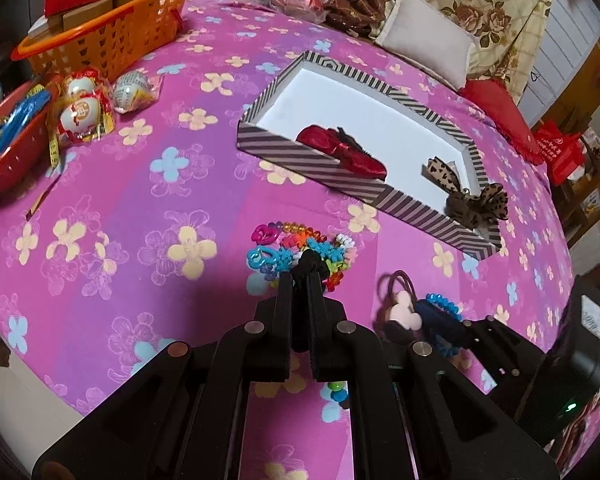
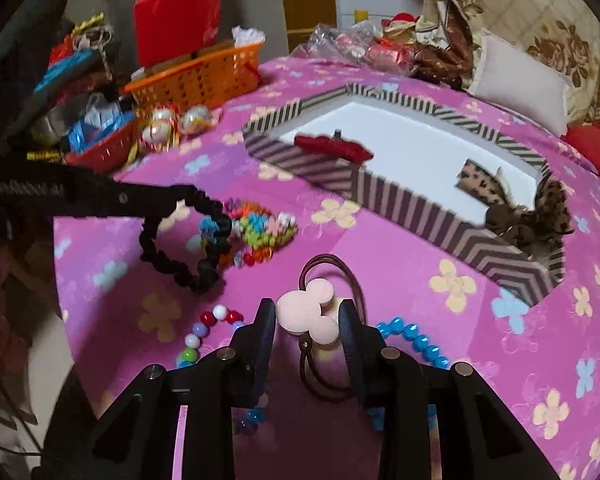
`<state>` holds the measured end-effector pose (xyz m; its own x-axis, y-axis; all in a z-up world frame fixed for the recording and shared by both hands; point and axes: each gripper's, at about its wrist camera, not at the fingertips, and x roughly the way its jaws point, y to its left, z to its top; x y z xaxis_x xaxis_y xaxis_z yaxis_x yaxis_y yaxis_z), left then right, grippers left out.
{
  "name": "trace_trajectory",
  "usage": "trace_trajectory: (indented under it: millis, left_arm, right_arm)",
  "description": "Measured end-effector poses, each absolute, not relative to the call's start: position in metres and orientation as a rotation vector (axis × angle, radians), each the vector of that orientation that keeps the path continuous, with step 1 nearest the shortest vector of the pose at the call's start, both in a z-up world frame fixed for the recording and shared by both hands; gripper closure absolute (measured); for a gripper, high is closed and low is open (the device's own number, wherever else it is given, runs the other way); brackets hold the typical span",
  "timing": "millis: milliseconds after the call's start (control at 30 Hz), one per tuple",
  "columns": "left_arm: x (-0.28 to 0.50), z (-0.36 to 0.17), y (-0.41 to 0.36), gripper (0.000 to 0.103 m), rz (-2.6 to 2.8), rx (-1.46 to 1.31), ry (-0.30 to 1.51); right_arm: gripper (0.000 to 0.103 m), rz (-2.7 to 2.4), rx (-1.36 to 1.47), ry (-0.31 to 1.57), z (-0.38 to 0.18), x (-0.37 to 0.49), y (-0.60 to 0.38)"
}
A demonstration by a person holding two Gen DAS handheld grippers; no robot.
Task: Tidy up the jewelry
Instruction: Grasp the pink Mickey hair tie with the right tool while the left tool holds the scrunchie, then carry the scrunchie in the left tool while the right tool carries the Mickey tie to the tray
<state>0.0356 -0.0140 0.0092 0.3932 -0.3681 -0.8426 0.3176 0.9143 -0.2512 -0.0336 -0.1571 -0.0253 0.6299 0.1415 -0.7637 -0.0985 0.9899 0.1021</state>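
My left gripper (image 1: 300, 270) is shut on a black scrunchie (image 1: 309, 258); in the right wrist view that gripper (image 2: 180, 196) reaches in from the left and the scrunchie (image 2: 188, 256) hangs from it as a loop. Just beyond lies a pile of colourful bead bracelets (image 1: 288, 246). My right gripper (image 2: 307, 316) is shut on a pink mouse-shaped hair tie (image 2: 306, 314), its brown elastic trailing on the bedspread. The striped box (image 1: 312, 152) holds a red bow (image 1: 340, 148), and a leopard bow (image 1: 476, 204) drapes over its near corner.
A blue bead bracelet (image 2: 412, 336) and a multicoloured bead string (image 2: 204, 332) lie beside the right fingers. An orange basket (image 1: 108, 36), a red basket (image 1: 12, 148) and wrapped round ornaments (image 1: 80, 112) sit far left. A pillow (image 1: 428, 40) lies behind the box.
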Motion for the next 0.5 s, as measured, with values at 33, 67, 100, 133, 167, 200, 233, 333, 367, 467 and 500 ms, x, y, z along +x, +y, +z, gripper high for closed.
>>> trace_trajectory:
  millis: [33,67,100,133,167,200,233,333,367,467,500]
  left_arm:
    - [0.036,0.012,-0.014,0.098,-0.436,-0.052,1.078]
    - [0.035,0.015,-0.015,0.098,-0.437,-0.052,1.073]
    - [0.035,0.017,-0.016,0.098,-0.438,-0.052,1.068]
    - [0.035,0.02,-0.017,0.098,-0.44,-0.051,1.064]
    - [0.034,0.023,-0.018,0.098,-0.443,-0.049,1.059]
    - [0.034,0.024,-0.019,0.098,-0.445,-0.048,1.056]
    - [0.033,0.027,-0.022,0.098,-0.449,-0.045,1.05]
    - [0.031,0.035,-0.03,0.098,-0.457,-0.03,1.035]
    - [0.031,0.037,-0.032,0.098,-0.458,-0.026,1.031]
    - [0.029,0.045,-0.04,0.098,-0.463,-0.01,1.012]
    - [0.029,0.047,-0.041,0.098,-0.464,-0.007,1.007]
  right_arm:
    - [0.072,0.136,0.06,0.87,-0.021,-0.034,-0.159]
    - [0.072,0.135,0.07,0.86,-0.016,-0.035,-0.161]
    - [0.072,0.135,0.083,0.849,-0.01,-0.036,-0.164]
    - [0.072,0.134,0.092,0.836,-0.005,-0.037,-0.167]
    - [0.072,0.132,0.097,0.827,-0.001,-0.037,-0.169]
    - [0.072,0.126,0.1,0.813,0.005,-0.039,-0.171]
    - [0.072,0.122,0.105,0.802,0.01,-0.039,-0.174]
    - [0.072,0.112,0.117,0.776,0.023,-0.041,-0.182]
    - [0.072,0.106,0.117,0.765,0.029,-0.042,-0.184]
    - [0.072,0.093,0.115,0.744,0.039,-0.045,-0.191]
    - [0.072,0.088,0.117,0.739,0.042,-0.046,-0.194]
